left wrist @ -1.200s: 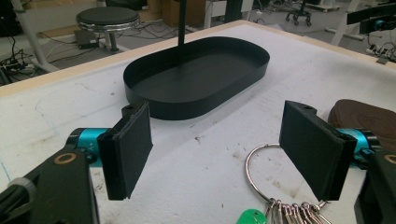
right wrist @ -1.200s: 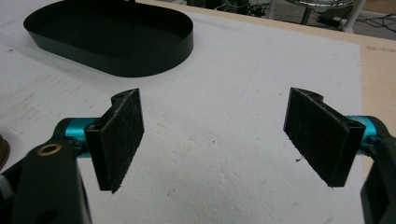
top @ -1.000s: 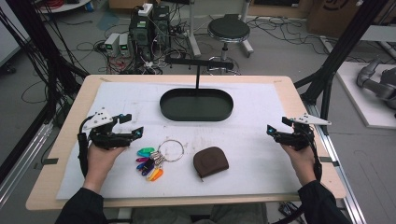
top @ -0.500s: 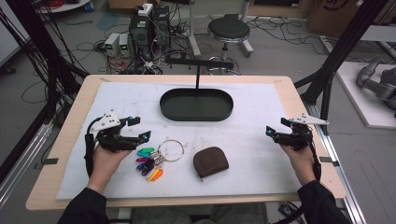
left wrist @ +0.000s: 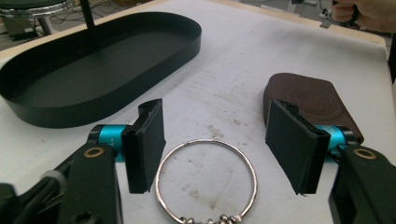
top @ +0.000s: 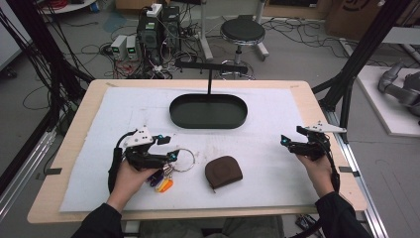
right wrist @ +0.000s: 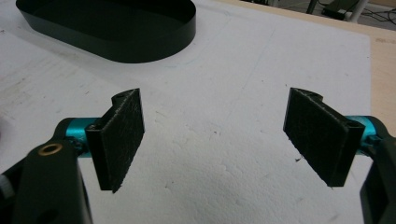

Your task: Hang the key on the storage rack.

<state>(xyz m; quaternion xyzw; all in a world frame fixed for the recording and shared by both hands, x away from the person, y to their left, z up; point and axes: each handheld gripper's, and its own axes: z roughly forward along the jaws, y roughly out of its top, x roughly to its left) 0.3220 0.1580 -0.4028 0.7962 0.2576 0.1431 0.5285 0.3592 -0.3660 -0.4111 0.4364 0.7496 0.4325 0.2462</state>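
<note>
Tray [top: 208, 111]: black. Pouch [top: 224, 171]: dark brown, embossed concentric rings. Key ring [left wrist: 206, 182]: silver; tags [top: 163, 181] purple, yellow, orange. Bench [top: 317, 109]: pale wood, white mat [top: 277, 148], faintly stained. Fingers [left wrist: 145, 144]: black, teal joints.

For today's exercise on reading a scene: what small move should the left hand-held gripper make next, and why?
Probably lower the left hand-held gripper a little and close on the key ring. Its jaws stand open on either side of the ring, which lies flat on the white mat, ungrasped. The right hand-held gripper is open over bare mat.
</note>
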